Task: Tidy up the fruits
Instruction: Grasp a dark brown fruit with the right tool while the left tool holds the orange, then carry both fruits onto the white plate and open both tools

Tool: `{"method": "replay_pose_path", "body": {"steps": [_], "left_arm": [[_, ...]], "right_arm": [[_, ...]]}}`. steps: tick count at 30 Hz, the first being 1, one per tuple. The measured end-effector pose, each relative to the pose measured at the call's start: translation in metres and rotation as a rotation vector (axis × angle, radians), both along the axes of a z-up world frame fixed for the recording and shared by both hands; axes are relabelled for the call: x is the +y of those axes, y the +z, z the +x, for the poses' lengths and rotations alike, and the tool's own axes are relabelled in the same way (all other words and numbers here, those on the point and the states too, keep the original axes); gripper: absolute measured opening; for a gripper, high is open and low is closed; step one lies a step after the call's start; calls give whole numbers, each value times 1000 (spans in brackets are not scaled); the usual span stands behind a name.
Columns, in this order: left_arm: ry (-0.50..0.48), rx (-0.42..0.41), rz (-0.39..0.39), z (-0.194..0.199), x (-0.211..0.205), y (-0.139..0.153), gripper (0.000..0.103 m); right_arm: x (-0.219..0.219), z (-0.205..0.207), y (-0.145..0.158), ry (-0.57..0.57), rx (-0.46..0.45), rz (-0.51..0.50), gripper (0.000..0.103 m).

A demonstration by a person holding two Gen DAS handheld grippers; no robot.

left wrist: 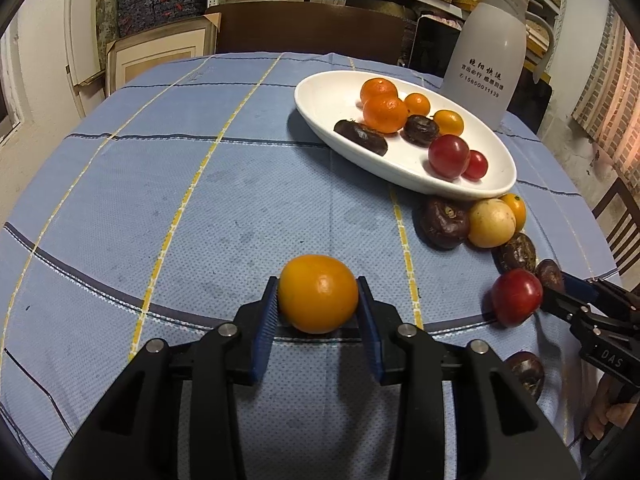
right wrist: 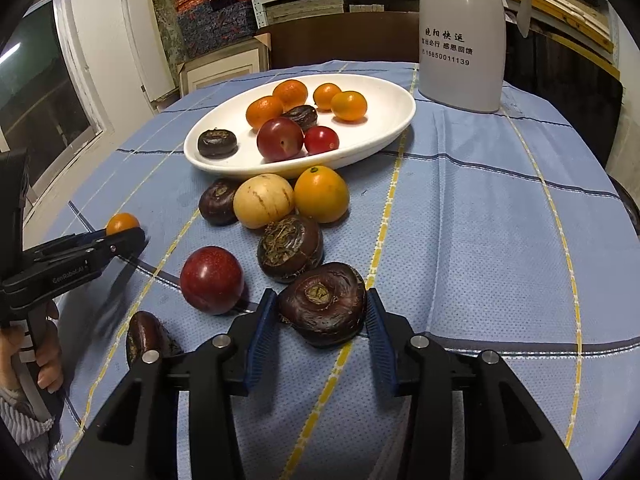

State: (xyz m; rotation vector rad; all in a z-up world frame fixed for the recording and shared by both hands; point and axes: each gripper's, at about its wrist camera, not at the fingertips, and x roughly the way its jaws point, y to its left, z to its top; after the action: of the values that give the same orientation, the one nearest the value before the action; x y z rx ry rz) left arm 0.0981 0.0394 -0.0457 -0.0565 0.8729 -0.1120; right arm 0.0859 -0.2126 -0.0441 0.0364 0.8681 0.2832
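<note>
In the left wrist view my left gripper [left wrist: 318, 300] is shut on a small orange fruit [left wrist: 318, 280], just above the blue checked tablecloth [left wrist: 200, 200]. In the right wrist view my right gripper [right wrist: 322, 310] has both blue pads against a dark brown water chestnut [right wrist: 322, 308] that rests on the cloth. A white oval plate [right wrist: 384, 120] further back holds several oranges, two red fruits and two dark chestnuts. Between plate and gripper lie a red plum [right wrist: 211, 279], a chestnut [right wrist: 290, 248], a pale yellow fruit [right wrist: 263, 201] and an orange [right wrist: 321, 194].
A tall white thermos jug [right wrist: 460, 40] stands behind the plate at the right. Another chestnut [right wrist: 146, 336] lies by my right gripper's left finger. A person's hand [right wrist: 44, 360] holds the left gripper's handle. Shelves and boxes fill the background.
</note>
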Motion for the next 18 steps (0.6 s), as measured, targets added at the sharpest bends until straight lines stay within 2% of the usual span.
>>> {"method": "replay_pose_path", "body": {"steps": [6, 10, 13, 18], "left_arm": [[-8, -84, 6, -6, -6, 20, 36], [-27, -90, -45, 11, -14, 42, 36], [-45, -108, -31, 37, -30, 59, 36], [-82, -103, -7, 81, -59, 63, 36]], "right_arm": [[-7, -7, 13, -11, -55, 52, 46], [-16, 1, 30, -20, -63, 135, 45], [-17, 21, 52, -33, -78, 153, 45], [-12, 76, 73, -74, -105, 169, 45]]}}
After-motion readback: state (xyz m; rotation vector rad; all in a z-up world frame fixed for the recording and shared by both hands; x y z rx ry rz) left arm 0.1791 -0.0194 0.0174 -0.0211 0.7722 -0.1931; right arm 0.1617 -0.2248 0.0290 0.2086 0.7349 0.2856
